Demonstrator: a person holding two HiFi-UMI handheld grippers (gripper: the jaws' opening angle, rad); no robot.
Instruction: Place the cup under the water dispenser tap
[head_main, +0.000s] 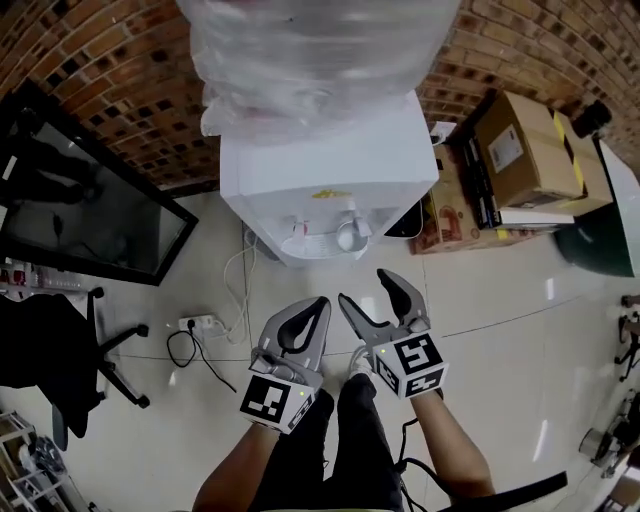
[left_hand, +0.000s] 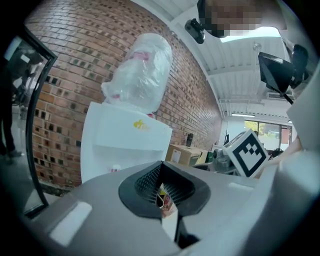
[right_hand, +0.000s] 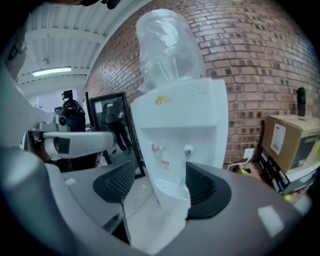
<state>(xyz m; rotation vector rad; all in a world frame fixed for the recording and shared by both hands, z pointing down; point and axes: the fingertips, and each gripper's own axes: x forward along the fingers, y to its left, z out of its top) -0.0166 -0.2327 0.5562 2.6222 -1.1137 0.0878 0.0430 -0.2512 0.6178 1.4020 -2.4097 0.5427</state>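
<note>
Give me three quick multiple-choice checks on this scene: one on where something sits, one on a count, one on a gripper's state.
1. In the head view, where does the cardboard box stand relative to the water dispenser?
A) to its left
B) to its right
C) on top of it

2. How many taps does the dispenser's front carry?
A) one
B) two
C) four

3. On the right gripper, the fingers are:
A) apart, with nothing between them
B) shut on a cup
C) shut on a cable

Answers:
1 B: the box sits at the picture's right of the dispenser.
2 B: the right gripper view shows two taps side by side.
3 A: that view shows the dispenser, farther off, through the open gap between the fingers.
</note>
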